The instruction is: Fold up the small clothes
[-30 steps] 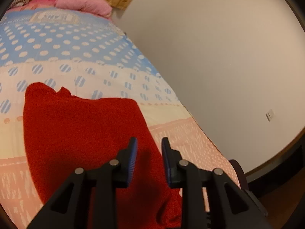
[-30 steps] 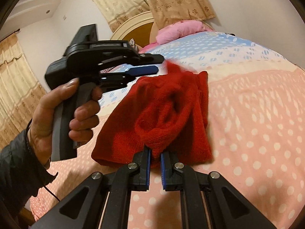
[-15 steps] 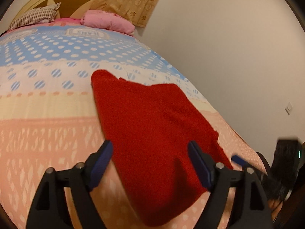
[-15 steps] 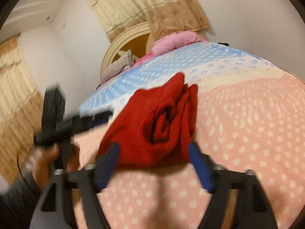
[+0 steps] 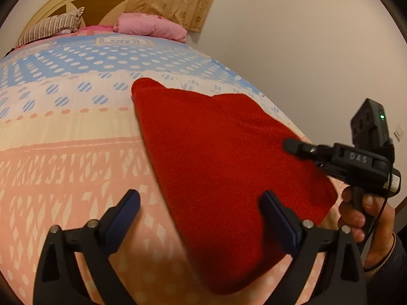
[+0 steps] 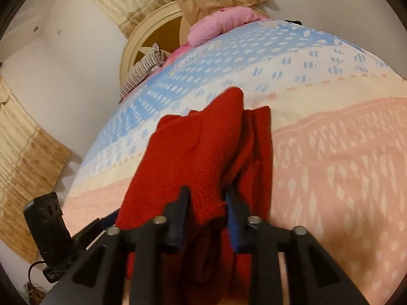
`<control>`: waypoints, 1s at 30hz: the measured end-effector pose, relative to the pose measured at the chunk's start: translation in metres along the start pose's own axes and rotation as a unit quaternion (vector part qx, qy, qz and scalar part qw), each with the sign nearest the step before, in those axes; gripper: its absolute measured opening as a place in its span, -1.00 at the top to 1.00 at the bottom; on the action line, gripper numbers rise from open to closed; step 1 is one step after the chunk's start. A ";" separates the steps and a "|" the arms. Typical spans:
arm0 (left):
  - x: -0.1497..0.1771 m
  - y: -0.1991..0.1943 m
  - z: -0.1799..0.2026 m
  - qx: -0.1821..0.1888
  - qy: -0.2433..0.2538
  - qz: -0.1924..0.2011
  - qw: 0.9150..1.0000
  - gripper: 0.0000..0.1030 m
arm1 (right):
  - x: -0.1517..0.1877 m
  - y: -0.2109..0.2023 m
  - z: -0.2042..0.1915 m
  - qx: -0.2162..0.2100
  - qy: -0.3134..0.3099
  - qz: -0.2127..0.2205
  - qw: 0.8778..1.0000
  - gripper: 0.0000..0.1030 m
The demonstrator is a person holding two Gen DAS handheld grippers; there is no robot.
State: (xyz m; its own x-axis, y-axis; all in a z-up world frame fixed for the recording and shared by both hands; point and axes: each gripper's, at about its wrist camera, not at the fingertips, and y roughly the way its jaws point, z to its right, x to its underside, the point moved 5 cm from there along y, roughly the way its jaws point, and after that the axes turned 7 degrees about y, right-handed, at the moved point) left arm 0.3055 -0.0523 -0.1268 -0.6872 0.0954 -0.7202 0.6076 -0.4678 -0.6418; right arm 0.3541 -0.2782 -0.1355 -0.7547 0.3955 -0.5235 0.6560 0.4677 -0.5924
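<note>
A red fleece garment [image 5: 216,152] lies partly folded on the bed, its layers bunched along the right side in the right wrist view [image 6: 193,152]. My left gripper [image 5: 199,198] hovers low over its near left edge. Its jaws are opening wide, with cloth beneath them and nothing gripped. My right gripper [image 6: 206,193] is closing on a raised fold of the garment, and the cloth fills the gap between its pads. In the left wrist view the right gripper [image 5: 292,146] reaches in from the right over the garment's edge, held by a hand [image 5: 361,211].
The bedspread [image 5: 63,165] has pink, cream and blue dotted bands. A pink pillow [image 5: 152,26] and a striped pillow [image 5: 48,28] lie by the headboard [image 5: 84,0]. A wall [image 5: 305,50] runs close along the bed's right side. Curtains [image 6: 25,157] hang on the left.
The left jaws widened from a narrow gap and the gripper swung left and down. The right gripper let go of the near edge, opened wide, moved forward and narrowed on a fold.
</note>
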 end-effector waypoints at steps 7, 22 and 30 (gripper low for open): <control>0.007 0.015 0.013 -0.007 0.024 -0.032 0.999 -0.98 | -0.003 -0.015 0.018 0.028 0.006 0.023 0.999 0.64; -0.005 -0.006 0.012 0.009 0.000 0.022 1.000 -1.00 | -0.016 -0.046 -0.031 0.046 -0.077 0.086 0.992 -0.03; -0.005 0.026 0.007 -0.017 -0.010 -0.032 0.999 -1.00 | -0.001 0.010 -0.021 0.053 -0.097 -0.020 0.994 -0.21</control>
State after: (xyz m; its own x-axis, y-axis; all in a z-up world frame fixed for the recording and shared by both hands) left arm 0.3219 -0.0713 -0.1383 -0.7323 0.1066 -0.6726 0.5758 -0.4305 -0.6951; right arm 0.3609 -0.2574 -0.1277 -0.7712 0.2139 -0.5996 0.6301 0.3910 -0.6709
